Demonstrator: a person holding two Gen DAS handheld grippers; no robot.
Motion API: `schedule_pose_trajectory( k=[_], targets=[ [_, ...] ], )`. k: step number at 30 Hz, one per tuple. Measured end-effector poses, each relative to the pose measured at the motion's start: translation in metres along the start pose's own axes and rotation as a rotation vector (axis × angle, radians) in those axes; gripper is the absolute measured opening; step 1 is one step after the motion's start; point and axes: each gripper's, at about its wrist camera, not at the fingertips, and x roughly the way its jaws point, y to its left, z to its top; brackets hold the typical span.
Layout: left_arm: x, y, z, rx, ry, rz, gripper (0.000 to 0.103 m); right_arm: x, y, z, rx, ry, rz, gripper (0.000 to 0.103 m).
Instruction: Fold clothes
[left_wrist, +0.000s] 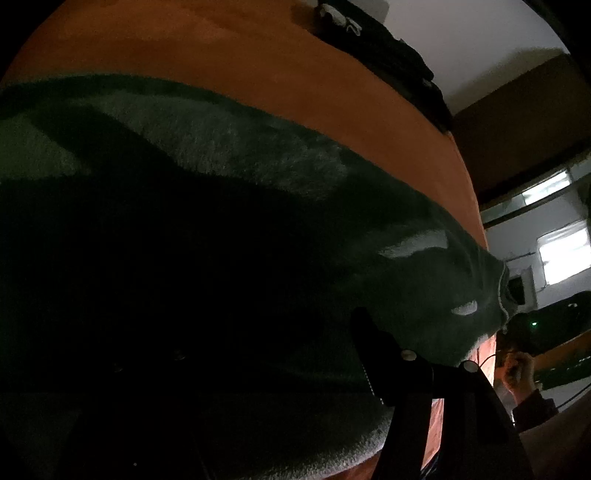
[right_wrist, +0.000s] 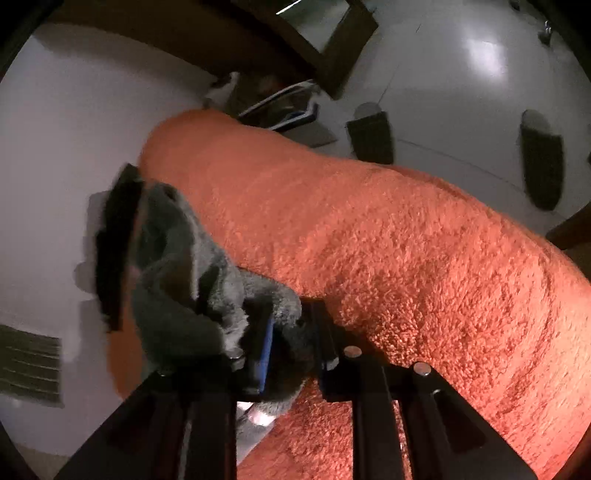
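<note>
A dark green fleece garment (left_wrist: 229, 166) lies spread over an orange bed cover (left_wrist: 258, 55) and fills most of the left wrist view. Only the right finger (left_wrist: 369, 343) of my left gripper (left_wrist: 295, 325) shows, black against the fleece; the other finger is lost in shadow, so its state is unclear. The garment's far right corner (left_wrist: 495, 288) is lifted off the bed. In the right wrist view my right gripper (right_wrist: 290, 317) is shut on a bunched fold of the grey-green fleece (right_wrist: 177, 280), held above the orange cover (right_wrist: 406, 240). A blurred black strip (right_wrist: 118, 243) sits at the fold's far edge.
Dark clothes (left_wrist: 388, 55) are piled at the bed's far edge. A hand (left_wrist: 517, 369) and a dark device with a green light (left_wrist: 535, 325) are at the right. Beyond the bed, two dark slippers (right_wrist: 369, 136) (right_wrist: 543, 166) and a rack (right_wrist: 284, 107) stand on white tile floor.
</note>
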Motion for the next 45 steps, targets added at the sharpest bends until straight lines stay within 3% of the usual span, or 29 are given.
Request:
schedule_pose_trajectory(
  k=[2, 3, 5, 8, 11, 14, 19, 23, 26, 29, 32, 34, 35, 37, 40, 42, 44, 45],
  targets=[
    [-0.007, 0.0, 0.0, 0.004, -0.007, 0.007, 0.065, -0.029, 0.009, 0.001, -0.057, -0.072, -0.053, 0.032],
    [-0.011, 0.002, 0.0, -0.007, -0.012, 0.005, 0.065, -0.04, 0.012, -0.001, -0.07, -0.108, -0.068, 0.045],
    [-0.017, 0.007, 0.0, -0.03, -0.021, 0.003, 0.065, -0.062, 0.019, -0.001, -0.081, -0.168, -0.057, 0.056],
    [-0.021, 0.016, -0.001, -0.063, -0.03, -0.004, 0.065, -0.06, 0.029, -0.01, -0.098, -0.12, 0.028, 0.056],
    [-0.02, 0.021, 0.0, -0.08, -0.027, 0.001, 0.065, -0.035, 0.036, -0.013, -0.133, -0.08, -0.004, 0.055],
    [-0.018, 0.017, 0.003, -0.072, -0.028, 0.01, 0.065, -0.025, 0.042, -0.019, -0.19, -0.069, -0.077, 0.008],
    [-0.023, 0.018, 0.004, -0.074, -0.039, 0.014, 0.065, -0.056, 0.072, -0.041, -0.294, -0.214, -0.12, 0.007],
    [-0.026, 0.019, 0.003, -0.081, -0.043, 0.016, 0.065, -0.011, 0.037, -0.022, -0.234, -0.113, -0.18, 0.007],
    [-0.028, 0.018, 0.002, -0.081, -0.046, 0.019, 0.065, 0.011, 0.021, -0.014, -0.222, -0.08, -0.207, 0.013],
    [-0.03, 0.017, 0.002, -0.082, -0.05, 0.022, 0.065, 0.007, 0.018, -0.011, -0.216, -0.085, -0.236, 0.04],
    [-0.034, 0.018, 0.001, -0.093, -0.058, 0.025, 0.065, -0.02, 0.051, -0.006, -0.279, -0.162, -0.241, 0.043],
    [-0.037, 0.02, 0.002, -0.099, -0.062, 0.032, 0.065, -0.029, 0.08, 0.001, -0.371, -0.19, -0.214, 0.058],
    [-0.037, 0.02, 0.003, -0.098, -0.065, 0.036, 0.065, -0.023, 0.098, 0.009, -0.431, -0.169, -0.184, 0.072],
    [-0.038, 0.02, 0.005, -0.107, -0.068, 0.037, 0.065, -0.001, 0.126, 0.026, -0.5, -0.105, -0.16, 0.073],
    [-0.038, 0.02, 0.006, -0.127, -0.069, 0.027, 0.065, 0.052, 0.154, 0.055, -0.495, 0.017, -0.177, 0.073],
    [-0.04, 0.019, 0.006, -0.132, -0.069, 0.021, 0.065, 0.079, 0.18, 0.064, -0.556, 0.086, -0.237, 0.073],
    [-0.039, 0.017, 0.005, -0.119, -0.067, 0.031, 0.065, 0.107, 0.207, 0.065, -0.674, 0.203, -0.354, 0.073],
    [-0.039, 0.016, 0.005, -0.113, -0.065, 0.037, 0.065, 0.121, 0.211, 0.064, -0.702, 0.262, -0.395, 0.068]
  ],
)
